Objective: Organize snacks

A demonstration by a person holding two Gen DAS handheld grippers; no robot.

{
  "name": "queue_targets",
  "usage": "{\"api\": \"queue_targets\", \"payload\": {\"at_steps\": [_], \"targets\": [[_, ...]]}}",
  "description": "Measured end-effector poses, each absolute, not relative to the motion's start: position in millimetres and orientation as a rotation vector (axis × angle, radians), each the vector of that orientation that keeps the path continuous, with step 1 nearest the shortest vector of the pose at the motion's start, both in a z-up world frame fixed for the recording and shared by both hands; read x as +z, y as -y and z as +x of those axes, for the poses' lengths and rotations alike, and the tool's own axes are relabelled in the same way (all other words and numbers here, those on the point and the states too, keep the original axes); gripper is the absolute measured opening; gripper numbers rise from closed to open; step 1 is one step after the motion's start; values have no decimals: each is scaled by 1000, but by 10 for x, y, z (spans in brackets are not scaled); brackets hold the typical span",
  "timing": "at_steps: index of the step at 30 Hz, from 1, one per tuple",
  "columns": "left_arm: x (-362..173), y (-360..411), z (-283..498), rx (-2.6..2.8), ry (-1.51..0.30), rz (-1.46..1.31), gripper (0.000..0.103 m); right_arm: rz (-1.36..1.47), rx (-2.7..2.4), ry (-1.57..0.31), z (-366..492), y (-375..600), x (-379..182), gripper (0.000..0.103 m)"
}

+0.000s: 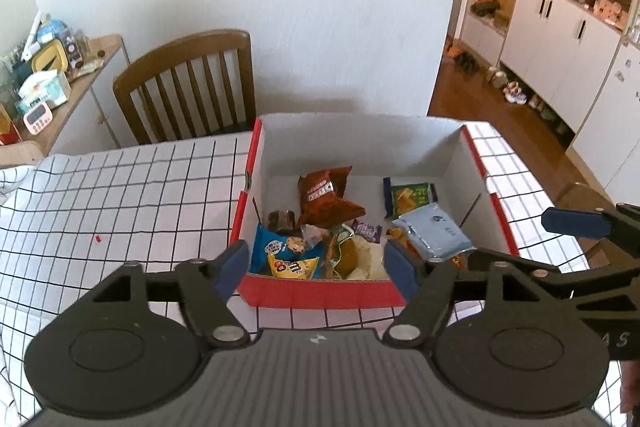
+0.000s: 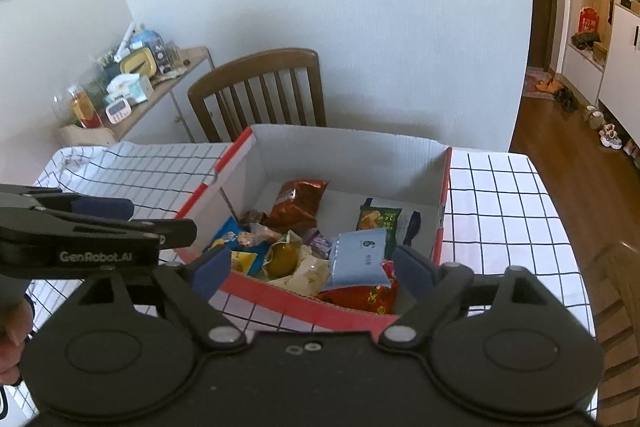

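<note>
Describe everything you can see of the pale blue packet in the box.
The pale blue packet is a flat, glossy foil-like pouch with small dark print and crimped ends. It lies tilted near the red and white box's right front corner, resting on a red and orange wrapper. Neither gripper touches it.

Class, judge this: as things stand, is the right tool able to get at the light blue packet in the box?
Probably yes. The right tool is open and empty, the box has no lid, and the light blue packet lies on top of the pile near the front wall.
</note>
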State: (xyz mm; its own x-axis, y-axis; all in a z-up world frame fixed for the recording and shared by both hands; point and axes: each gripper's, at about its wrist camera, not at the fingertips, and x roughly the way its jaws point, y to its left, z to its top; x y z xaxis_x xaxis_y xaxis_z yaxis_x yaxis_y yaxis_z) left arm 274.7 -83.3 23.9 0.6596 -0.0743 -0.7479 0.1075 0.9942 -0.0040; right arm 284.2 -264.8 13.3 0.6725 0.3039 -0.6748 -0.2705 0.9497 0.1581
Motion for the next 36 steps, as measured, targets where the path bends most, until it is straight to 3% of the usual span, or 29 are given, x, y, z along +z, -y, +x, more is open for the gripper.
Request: {"api": "queue_targets", "payload": {"at_steps": [5, 12, 36], "targets": [[361, 800, 2528, -133, -808, 13, 83, 71, 333, -720, 2657, 2711, 251, 99], [495, 743, 2220, -155, -746, -28, 99, 116, 343, -659, 2406, 2787, 392, 103], [650, 718, 1535, -145, -643, -11, 99, 87, 367, -509, 1742, 2770, 605, 103]]}}
